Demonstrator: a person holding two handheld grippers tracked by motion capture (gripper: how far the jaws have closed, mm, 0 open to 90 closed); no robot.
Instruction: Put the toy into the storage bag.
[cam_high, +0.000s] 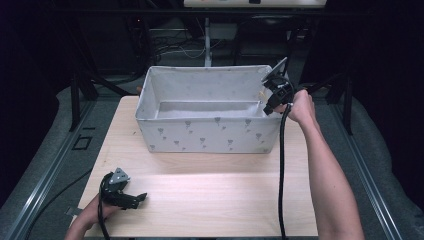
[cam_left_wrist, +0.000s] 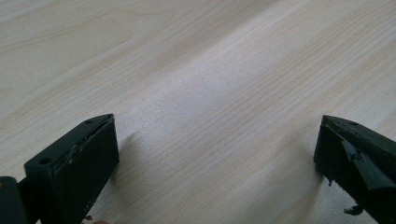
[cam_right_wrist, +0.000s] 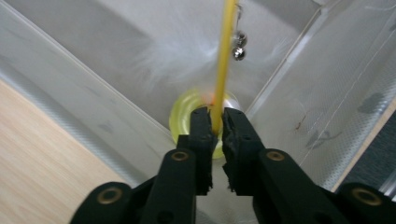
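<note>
A thin yellow stick (cam_right_wrist: 225, 56) is pinched between the jaws of my right gripper (cam_right_wrist: 215, 121). Its far part carries white feathers (cam_right_wrist: 173, 60) and small silver bells (cam_right_wrist: 239, 46). Below the jaws a translucent yellow-green disc (cam_right_wrist: 184, 112) lies in a corner of the grey fabric box. In the high view my right gripper (cam_high: 267, 111) hangs over the right end of that box (cam_high: 207, 135), pointing down into it. My left gripper (cam_high: 142, 197) rests low at the table's front left. Its jaws stand wide apart, and my left gripper (cam_left_wrist: 217, 154) has only bare wood between them.
The box, printed with small grey motifs, stands at the back of the light wooden table (cam_high: 215, 200). The right gripper's black cable (cam_high: 281, 170) hangs down across the table's right side. Dark floor, metal rails and stands surround the table.
</note>
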